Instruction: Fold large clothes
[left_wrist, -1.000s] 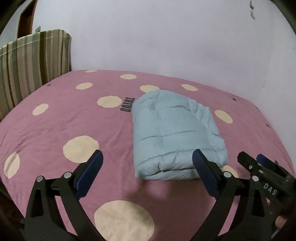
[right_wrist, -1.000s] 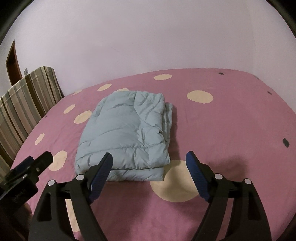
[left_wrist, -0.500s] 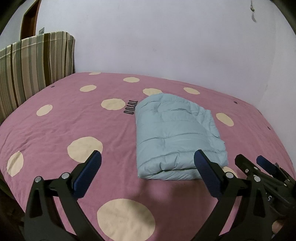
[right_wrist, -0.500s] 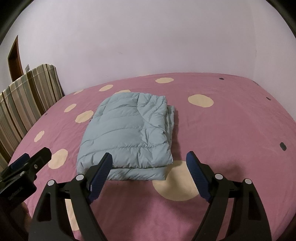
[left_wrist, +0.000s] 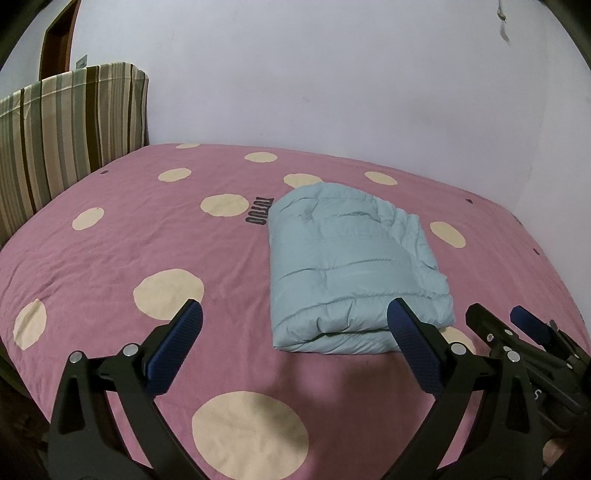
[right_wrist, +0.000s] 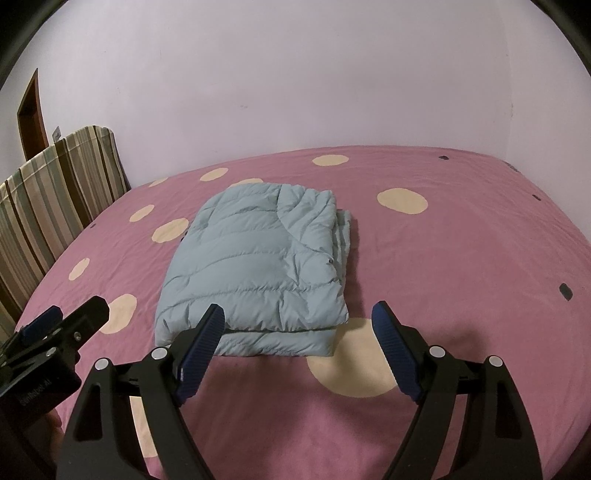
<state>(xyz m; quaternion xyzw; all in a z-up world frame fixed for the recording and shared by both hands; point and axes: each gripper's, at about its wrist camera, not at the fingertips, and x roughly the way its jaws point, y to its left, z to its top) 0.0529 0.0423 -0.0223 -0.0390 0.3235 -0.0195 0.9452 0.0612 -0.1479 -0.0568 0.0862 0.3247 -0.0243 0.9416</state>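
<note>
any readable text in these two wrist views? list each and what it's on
"TOTOO", as best it reads: dark print on the pink bedsheet, beside the left edge of the folded light-blue jacket; seen turned sideways, last letters uncertain.
Pale lettering on the body of the left gripper, right wrist view: too blurred to read.
One pale character on the body of the right gripper, left wrist view: cut off, not readable.
Nothing else legible.

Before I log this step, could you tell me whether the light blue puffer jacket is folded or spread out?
Folded. The light blue puffer jacket lies as a compact rectangle on the pink bedspread, with stacked layers showing along its near edge.
</note>
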